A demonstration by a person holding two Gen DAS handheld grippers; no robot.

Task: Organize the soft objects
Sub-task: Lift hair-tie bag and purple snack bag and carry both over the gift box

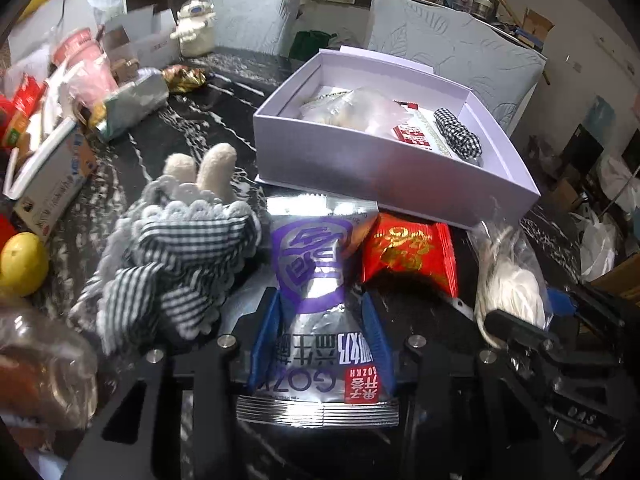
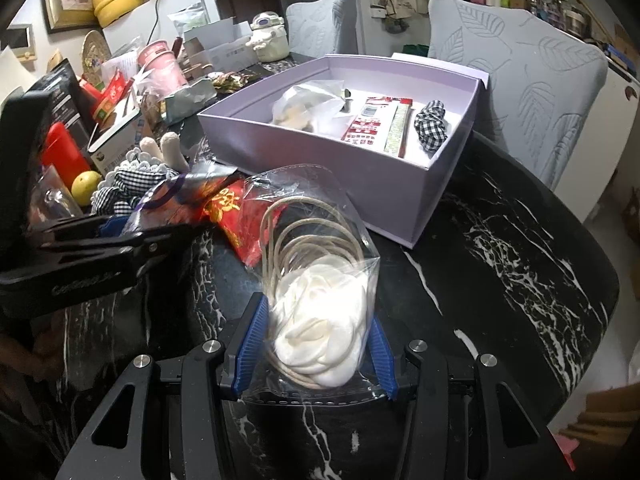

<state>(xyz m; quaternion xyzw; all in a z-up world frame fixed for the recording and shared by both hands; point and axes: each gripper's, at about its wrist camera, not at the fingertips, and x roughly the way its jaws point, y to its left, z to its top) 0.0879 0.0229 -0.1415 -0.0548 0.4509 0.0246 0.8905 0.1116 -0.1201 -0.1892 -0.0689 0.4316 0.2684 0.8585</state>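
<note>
Partly done: several soft items already in the lavender box [image 2: 320, 152] at the bench's far edge, left gripper [image 1: 320, 320] jaws clamped on the silver snack packet [image 1: 316, 280], right gripper [image 2: 316, 344] jaws clamped on the clear bag of cord [image 2: 320, 300], gingham plush [image 1: 172, 264] and red packet [image 1: 408, 256] still out near the front edge.

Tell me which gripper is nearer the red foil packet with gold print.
Left. The left gripper, clamped on the silver-purple snack bag, sits right beside the red foil packet; the right gripper, holding the clear cord bag, is farther.

clutter [image 2: 120, 92] crowds table's left, bare marble [image 2: 520, 260] right of box [image 2: 320, 152]
</note>
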